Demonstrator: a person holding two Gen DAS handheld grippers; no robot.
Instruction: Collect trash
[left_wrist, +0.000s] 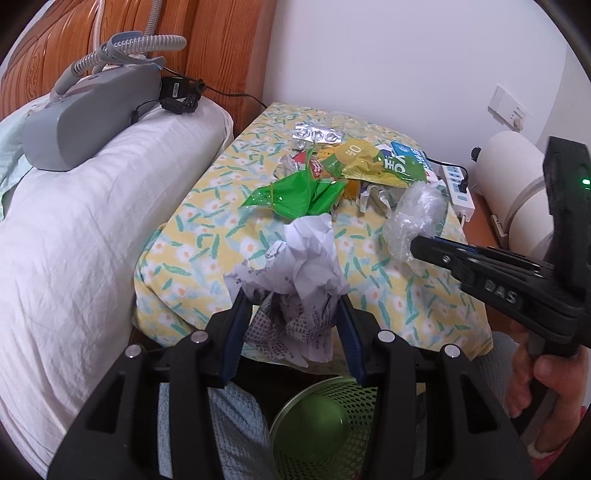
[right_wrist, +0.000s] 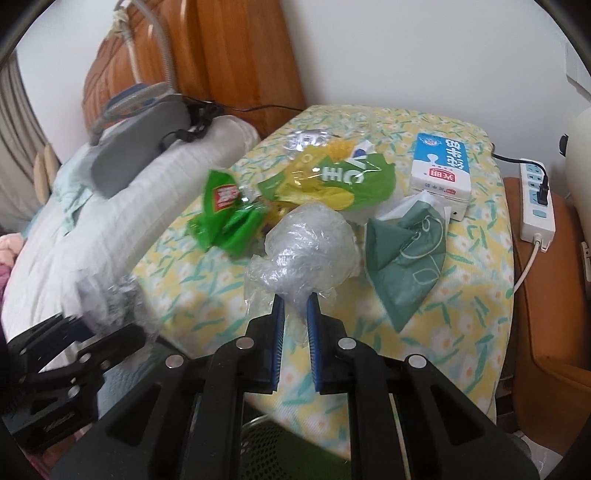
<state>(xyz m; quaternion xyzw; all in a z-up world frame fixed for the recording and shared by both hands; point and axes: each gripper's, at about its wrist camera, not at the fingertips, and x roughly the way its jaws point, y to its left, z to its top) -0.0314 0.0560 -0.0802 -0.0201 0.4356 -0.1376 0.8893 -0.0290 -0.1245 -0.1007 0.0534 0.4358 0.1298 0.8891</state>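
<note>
the left gripper (left_wrist: 291, 306) is clamped on a crumpled white paper ball (left_wrist: 306, 258), held above the green mesh bin (left_wrist: 325, 424). the right gripper (right_wrist: 295, 306) is closed tight on a wad of clear plastic film (right_wrist: 306, 243), just over the flowered cushion (right_wrist: 461, 295). behind the wad on the cushion lie a milk carton (right_wrist: 441, 166), a dark green bag (right_wrist: 406, 251) and green snack wrappers (right_wrist: 229, 214).

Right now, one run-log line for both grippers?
left hand-held gripper: shut on crumpled paper | right hand-held gripper: shut on clear plastic wad | green mesh bin: below
</note>
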